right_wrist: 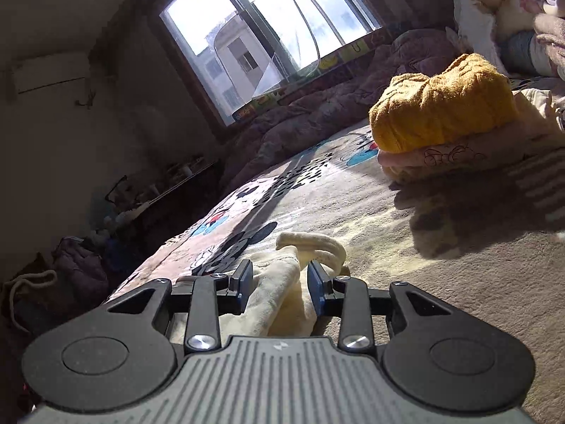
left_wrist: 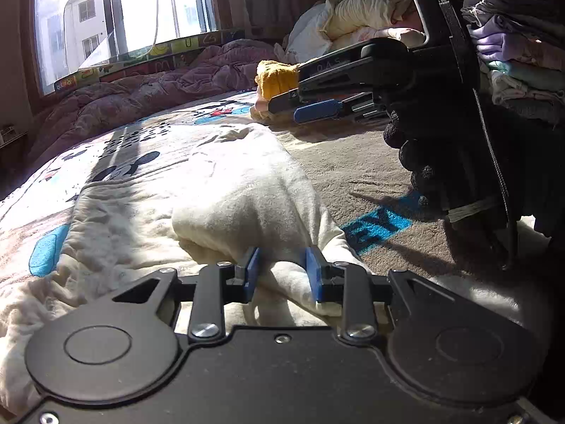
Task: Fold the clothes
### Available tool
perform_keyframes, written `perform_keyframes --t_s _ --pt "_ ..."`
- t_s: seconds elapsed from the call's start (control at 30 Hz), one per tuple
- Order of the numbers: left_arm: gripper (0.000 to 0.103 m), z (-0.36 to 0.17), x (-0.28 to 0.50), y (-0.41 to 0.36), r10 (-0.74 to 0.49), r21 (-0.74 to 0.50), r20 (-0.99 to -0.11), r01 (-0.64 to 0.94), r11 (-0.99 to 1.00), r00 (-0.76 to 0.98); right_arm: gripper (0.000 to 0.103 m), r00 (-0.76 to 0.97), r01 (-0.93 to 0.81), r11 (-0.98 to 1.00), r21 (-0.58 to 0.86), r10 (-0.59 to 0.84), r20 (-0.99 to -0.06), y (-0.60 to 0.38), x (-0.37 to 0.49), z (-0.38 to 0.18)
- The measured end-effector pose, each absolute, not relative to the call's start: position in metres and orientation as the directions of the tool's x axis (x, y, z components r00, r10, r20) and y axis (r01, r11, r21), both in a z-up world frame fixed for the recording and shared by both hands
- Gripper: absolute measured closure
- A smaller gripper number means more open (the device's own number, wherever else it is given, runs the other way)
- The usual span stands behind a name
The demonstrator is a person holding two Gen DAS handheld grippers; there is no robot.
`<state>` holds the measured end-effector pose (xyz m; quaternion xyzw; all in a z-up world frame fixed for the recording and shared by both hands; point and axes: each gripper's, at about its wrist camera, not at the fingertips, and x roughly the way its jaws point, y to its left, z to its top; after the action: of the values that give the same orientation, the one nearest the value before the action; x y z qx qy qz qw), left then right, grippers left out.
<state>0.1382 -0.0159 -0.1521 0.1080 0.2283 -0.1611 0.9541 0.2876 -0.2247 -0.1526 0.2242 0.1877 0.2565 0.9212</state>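
A cream fleece garment (left_wrist: 226, 183) lies partly folded on the cartoon-print bed blanket (left_wrist: 353, 162). My left gripper (left_wrist: 280, 268) is low over its near edge, its blue pads (left_wrist: 252, 268) apart with a fold of cream cloth between them. My right gripper (right_wrist: 279, 279) is at another part of the same cream garment (right_wrist: 282, 282), jaws apart with cloth bunched between the pads. In the left wrist view the right gripper (left_wrist: 314, 106) hangs above the bed to the right, held by a black-gloved hand (left_wrist: 434, 162).
A folded mustard-yellow knit (right_wrist: 441, 106) sits on a pink printed garment (right_wrist: 459, 155) further up the bed. A stack of folded clothes (left_wrist: 519, 60) stands at the right. A rumpled purple quilt (left_wrist: 148, 99) lies under the window. Pillows and bedding (left_wrist: 360, 14) are piled behind.
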Motion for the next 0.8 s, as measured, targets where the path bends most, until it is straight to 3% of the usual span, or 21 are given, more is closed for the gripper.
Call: perform_keyframes --t_s 0.03,0.2,0.37,0.5,0.67,0.8 --pt "0.057 -0.148 0.135 -0.013 -0.258 0.117 -0.465 0.347 0.931 0.847 0.067 0.798 -0.394 0.772 0.499 0.556 -0.231 -0.226 0.280 -0.150" --pt "0.050 -0.128 0.113 0.012 -0.270 0.045 -0.433 0.320 0.946 0.860 0.067 0.786 -0.379 0.777 0.502 0.557 -0.267 -0.228 0.245 -0.149" --pt "0.047 -0.113 0.099 0.072 -0.204 -0.116 -0.389 0.173 0.978 0.898 0.067 0.779 -0.390 0.785 0.481 0.560 -0.282 -0.219 0.207 -0.146" --pt "0.046 -0.110 0.086 0.138 -0.079 -0.268 -0.374 -0.026 0.963 0.924 0.067 0.793 -0.433 0.807 0.401 0.553 -0.255 -0.204 0.165 -0.135" --pt "0.044 -0.122 0.067 0.216 0.070 -0.456 -0.419 -0.276 0.846 0.905 0.067 0.774 -0.528 0.802 0.280 0.590 -0.230 -0.171 0.115 -0.122" --pt "0.044 -0.142 0.057 0.265 0.067 -0.606 -0.457 -0.365 0.707 0.887 0.062 0.722 -0.610 0.768 0.196 0.640 -0.263 -0.133 0.085 -0.123"
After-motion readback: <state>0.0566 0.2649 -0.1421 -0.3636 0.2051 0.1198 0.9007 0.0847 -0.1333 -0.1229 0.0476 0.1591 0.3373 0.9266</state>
